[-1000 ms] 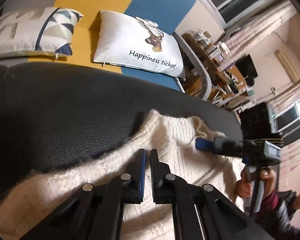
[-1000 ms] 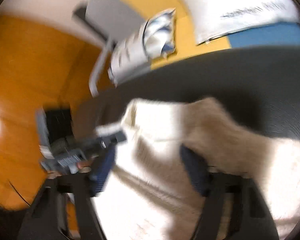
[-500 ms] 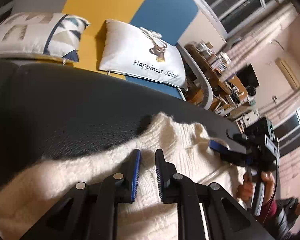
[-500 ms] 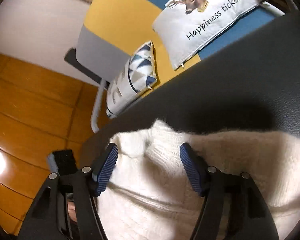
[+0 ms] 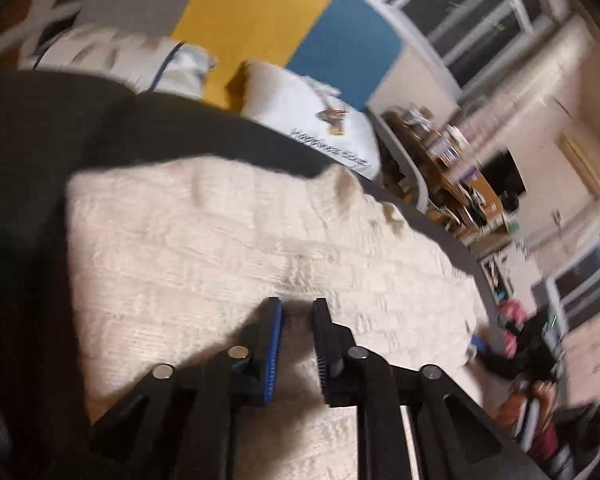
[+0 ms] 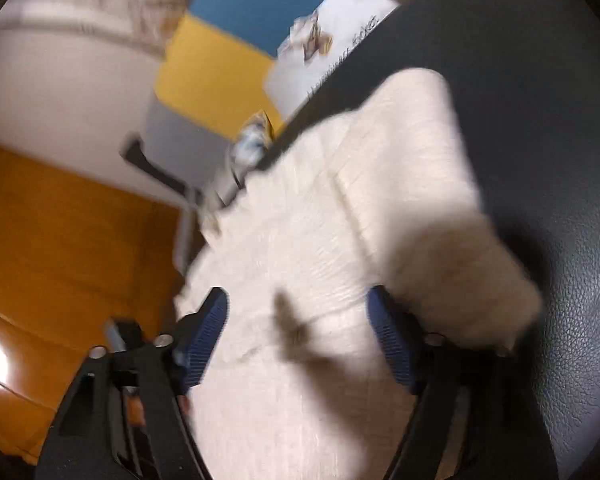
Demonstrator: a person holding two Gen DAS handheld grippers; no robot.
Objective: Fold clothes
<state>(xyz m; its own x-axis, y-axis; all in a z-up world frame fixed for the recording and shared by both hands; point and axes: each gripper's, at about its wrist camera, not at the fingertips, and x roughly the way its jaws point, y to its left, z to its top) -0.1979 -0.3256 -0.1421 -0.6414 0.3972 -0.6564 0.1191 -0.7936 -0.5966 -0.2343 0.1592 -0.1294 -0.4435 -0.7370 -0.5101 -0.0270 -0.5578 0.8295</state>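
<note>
A cream knitted sweater (image 5: 220,232) lies spread on a black leather surface (image 5: 60,120). My left gripper (image 5: 296,312) hovers over the sweater's near part, its jaws a narrow gap apart with nothing between them. In the right wrist view the sweater (image 6: 320,220) runs away from me, with a thick folded part along its right side (image 6: 420,152). My right gripper (image 6: 298,308) is wide open just above the cloth, and its shadow falls on the knit. Both views are motion-blurred. The right gripper shows as a blur at the sweater's far right edge (image 5: 512,356).
Behind the black surface (image 6: 540,80) a white pillow with a deer print (image 5: 300,108) and a patterned pillow (image 5: 120,60) lie on a yellow and blue sofa. Cluttered shelves and windows fill the right. An orange wooden floor (image 6: 60,260) lies to the left.
My left jaws went from shut to a narrow gap. Both grippers have pulled back, so more of the sweater shows. The right gripper stayed wide open.
</note>
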